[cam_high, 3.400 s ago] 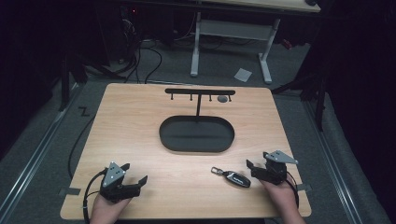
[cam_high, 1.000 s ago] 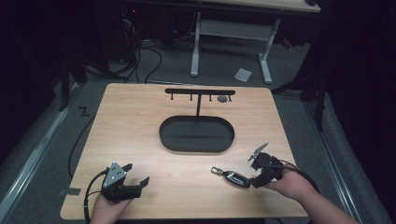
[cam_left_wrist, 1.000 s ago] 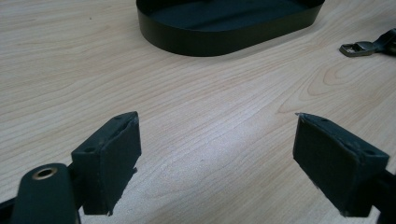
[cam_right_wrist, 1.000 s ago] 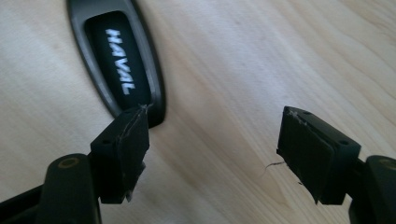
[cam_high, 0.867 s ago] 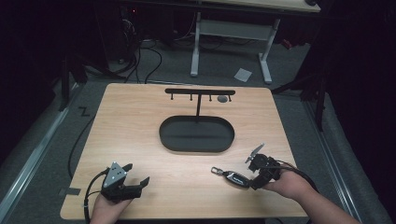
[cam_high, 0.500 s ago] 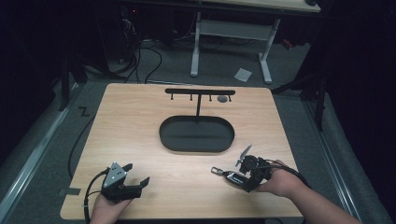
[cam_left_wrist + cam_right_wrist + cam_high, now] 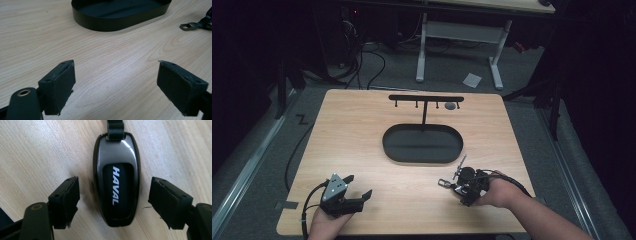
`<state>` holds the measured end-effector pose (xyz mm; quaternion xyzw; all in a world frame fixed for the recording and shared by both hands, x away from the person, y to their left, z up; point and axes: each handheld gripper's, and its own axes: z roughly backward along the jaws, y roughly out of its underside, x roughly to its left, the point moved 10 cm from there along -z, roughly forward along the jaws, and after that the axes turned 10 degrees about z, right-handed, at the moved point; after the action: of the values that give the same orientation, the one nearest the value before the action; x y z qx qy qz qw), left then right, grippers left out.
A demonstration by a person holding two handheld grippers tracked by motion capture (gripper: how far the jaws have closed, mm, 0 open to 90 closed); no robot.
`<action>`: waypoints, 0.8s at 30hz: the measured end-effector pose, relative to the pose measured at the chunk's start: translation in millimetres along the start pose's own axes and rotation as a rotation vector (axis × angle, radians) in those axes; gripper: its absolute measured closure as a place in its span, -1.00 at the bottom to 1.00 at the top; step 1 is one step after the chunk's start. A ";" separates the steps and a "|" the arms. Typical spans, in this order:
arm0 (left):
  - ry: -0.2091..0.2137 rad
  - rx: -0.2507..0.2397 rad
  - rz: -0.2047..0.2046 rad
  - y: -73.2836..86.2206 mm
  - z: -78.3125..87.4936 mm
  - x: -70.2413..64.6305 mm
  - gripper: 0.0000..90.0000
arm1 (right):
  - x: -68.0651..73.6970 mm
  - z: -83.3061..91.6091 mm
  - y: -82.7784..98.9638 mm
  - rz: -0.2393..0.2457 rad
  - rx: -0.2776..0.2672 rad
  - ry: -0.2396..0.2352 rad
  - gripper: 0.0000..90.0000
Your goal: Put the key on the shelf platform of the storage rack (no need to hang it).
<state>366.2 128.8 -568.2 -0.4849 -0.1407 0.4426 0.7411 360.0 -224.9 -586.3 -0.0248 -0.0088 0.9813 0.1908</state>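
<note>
A glossy dark car key fob (image 7: 116, 187) marked HAVAL lies flat on the wooden table, with a short black strap (image 7: 115, 128) at its far end. My right gripper (image 7: 113, 202) straddles it, open, one pad on each side with a gap to the fob. In the high view that gripper (image 7: 462, 187) sits at the front right, and the fob's metal clasp (image 7: 444, 183) pokes out to its left. My left gripper (image 7: 357, 197) rests open at the front left, nothing between its jaws (image 7: 116, 87). The clasp (image 7: 190, 25) also lies far right in the left gripper view.
A black oval tray (image 7: 423, 143) lies mid-table, with a black T-shaped hook stand (image 7: 426, 100) rising from its far side. A small round grey thing (image 7: 450, 106) hangs under the stand's bar. Bare wood (image 7: 407, 192) separates the two grippers.
My right gripper has slid left and lowered over the key fob, so its open jaws now flank it. The left gripper has stayed put.
</note>
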 end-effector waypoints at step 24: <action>-0.004 -0.002 -0.009 -0.2 -0.7 -0.9 -0.64 | -5.4 -4.0 -3.7 0.004 0.040 -0.036 0.06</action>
<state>366.2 127.6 -568.1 -0.4838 -0.1449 0.4401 0.7424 366.6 -223.4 -590.0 -0.0035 0.0075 0.9819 0.1892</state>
